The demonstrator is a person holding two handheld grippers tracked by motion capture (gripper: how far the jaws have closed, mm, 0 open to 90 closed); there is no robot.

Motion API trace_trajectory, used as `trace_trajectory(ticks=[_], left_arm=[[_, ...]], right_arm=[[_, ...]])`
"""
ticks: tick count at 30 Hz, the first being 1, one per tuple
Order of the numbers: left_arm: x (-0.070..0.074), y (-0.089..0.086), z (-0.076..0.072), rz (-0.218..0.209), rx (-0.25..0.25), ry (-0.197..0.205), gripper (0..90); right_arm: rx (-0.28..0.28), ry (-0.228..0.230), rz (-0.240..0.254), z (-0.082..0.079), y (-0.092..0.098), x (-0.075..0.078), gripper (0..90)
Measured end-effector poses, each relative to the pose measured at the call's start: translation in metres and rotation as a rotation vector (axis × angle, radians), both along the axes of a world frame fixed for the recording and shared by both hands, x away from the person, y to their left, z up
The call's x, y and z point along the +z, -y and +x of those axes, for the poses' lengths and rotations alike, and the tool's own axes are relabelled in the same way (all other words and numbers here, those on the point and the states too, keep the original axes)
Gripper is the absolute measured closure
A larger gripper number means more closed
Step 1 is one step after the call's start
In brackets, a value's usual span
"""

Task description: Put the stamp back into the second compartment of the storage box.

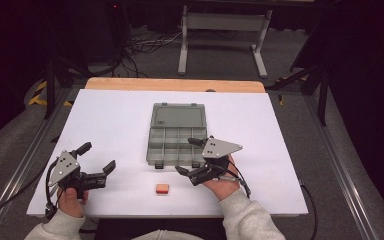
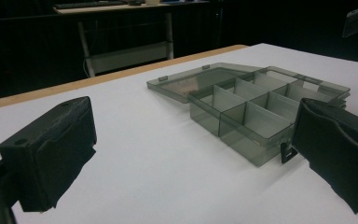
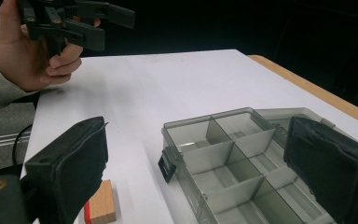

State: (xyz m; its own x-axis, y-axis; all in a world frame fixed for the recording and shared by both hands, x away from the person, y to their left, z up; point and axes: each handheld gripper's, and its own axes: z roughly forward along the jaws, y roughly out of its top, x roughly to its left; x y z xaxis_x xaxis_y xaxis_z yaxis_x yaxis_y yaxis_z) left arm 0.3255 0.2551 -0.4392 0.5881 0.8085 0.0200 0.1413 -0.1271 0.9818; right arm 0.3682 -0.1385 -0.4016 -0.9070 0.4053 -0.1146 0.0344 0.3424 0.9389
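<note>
- On the white table (image 1: 120, 125) I see a smoky grey compartment box (image 1: 176, 145) near the middle, lid (image 1: 178, 115) folded flat open toward 12 o'clock, its divided cells bare as far as I can tell.
- A small wooden block (image 1: 162, 189) with a red side lies at 6 o'clock of the box, near the table's front edge, apart from the box and both grippers.
- My left gripper (image 1: 99, 164) sits at about 8 o'clock of the box, well apart from it, jaws wide with nothing between them; in the left gripper view the box (image 2: 256, 107) lies ahead toward 2 o'clock across bare tabletop.
- My right gripper (image 1: 187, 157) hovers at the box's front right corner, about 5 o'clock, jaws wide and holding nothing; in the right gripper view the box (image 3: 233, 158) lies between and beyond the jaws, the block (image 3: 102, 203) just beside the left jaw, the other hand (image 3: 28, 51) at 10 o'clock.
- Two black latches (image 1: 158, 164) stick out on the box's front wall, facing the block.
- Open room: broad bare table at 9 and 3 o'clock of the box; a wooden strip (image 1: 175, 84) edges the far side.
- Beyond the table: dark floor, cables (image 1: 145, 45) and a grey frame stand (image 1: 225, 35).
</note>
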Motion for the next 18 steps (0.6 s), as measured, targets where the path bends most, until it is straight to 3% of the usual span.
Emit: trace_trajectory(ticks=[18], left_arm=[[0.001, 0.0, 0.0, 0.007, -0.012, -0.005, 0.9]], right_arm=[[0.055, -0.02, -0.026, 0.003, -0.021, 0.0, 8.0]])
